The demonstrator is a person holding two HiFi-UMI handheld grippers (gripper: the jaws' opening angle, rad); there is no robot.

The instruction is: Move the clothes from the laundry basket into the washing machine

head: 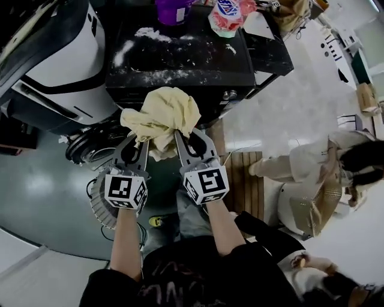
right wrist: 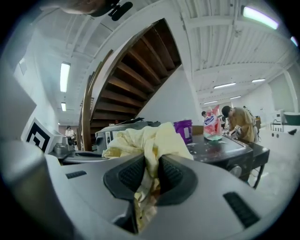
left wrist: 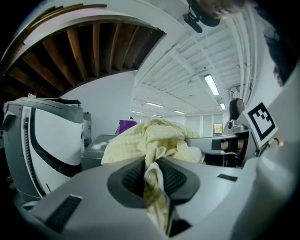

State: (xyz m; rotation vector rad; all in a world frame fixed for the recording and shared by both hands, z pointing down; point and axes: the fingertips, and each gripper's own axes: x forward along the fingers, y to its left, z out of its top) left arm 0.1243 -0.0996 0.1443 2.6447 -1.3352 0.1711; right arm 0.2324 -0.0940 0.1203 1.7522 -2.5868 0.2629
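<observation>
A crumpled pale yellow cloth (head: pixel 162 115) hangs in the air between my two grippers, in front of the black washing machine (head: pixel 180 66). My left gripper (head: pixel 141 140) is shut on the cloth's left side. My right gripper (head: pixel 183 137) is shut on its right side. In the left gripper view the cloth (left wrist: pixel 150 138) is pinched between the ribbed pads of that gripper (left wrist: pixel 152 176) and trails down behind them. The right gripper view shows the same cloth (right wrist: pixel 147 140) squeezed in the right gripper (right wrist: pixel 147 176). A mesh laundry basket (head: pixel 99 207) sits low, under my left hand.
The washer's round door opening (head: pixel 90 150) lies left of and below the cloth. A big white machine (head: pixel 60 54) stands at the left. A purple tub (head: pixel 173 11) and a detergent bag (head: pixel 228 15) stand on the powder-dusted washer top. A seated person (head: pixel 312 162) is at the right.
</observation>
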